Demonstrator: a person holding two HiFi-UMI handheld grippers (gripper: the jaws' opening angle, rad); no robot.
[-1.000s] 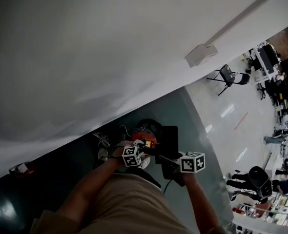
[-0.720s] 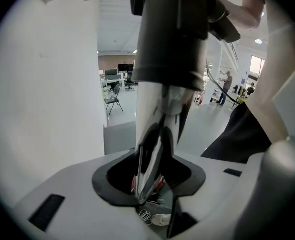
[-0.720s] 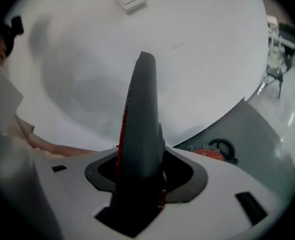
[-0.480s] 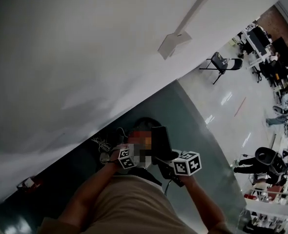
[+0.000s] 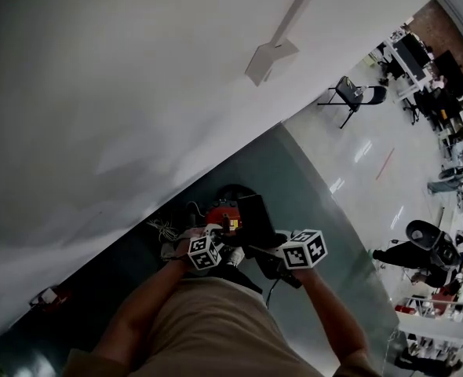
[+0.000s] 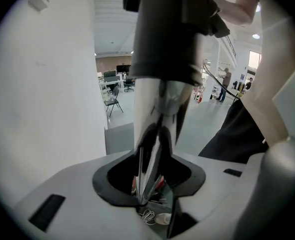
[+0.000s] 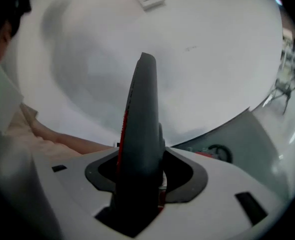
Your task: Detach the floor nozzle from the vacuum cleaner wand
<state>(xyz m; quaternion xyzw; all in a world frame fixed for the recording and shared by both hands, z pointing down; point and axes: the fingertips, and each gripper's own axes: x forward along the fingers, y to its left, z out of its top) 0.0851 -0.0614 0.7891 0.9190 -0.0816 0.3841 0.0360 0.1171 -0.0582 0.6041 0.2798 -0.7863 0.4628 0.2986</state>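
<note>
Camera has swung slightly since a second ago; white wall (image 5: 122, 93) still fills the upper left. Red vacuum body (image 5: 224, 210) sits at lower centre, hands unmoved beside it. Dark, red-edged floor nozzle (image 7: 140, 129) is clamped in the right gripper (image 7: 137, 194), jaws wide. Chrome wand (image 6: 155, 129) is pinched by the left gripper (image 6: 148, 194). Both grips look set, probably braced for the pull. Joint not visibly parted.

**A:** Do the jaws show from the head view?

**B:** No. The marker cubes (image 5: 204, 253) and the person's arms (image 5: 149, 297) cover them, along with part of the red vacuum body (image 5: 222, 213).

**A:** And the wand?

**B:** In the left gripper view the wand (image 6: 160, 109) runs off the top edge. The floor nozzle (image 7: 140, 134) fills the right gripper (image 7: 137, 194) and hides its pads.
</note>
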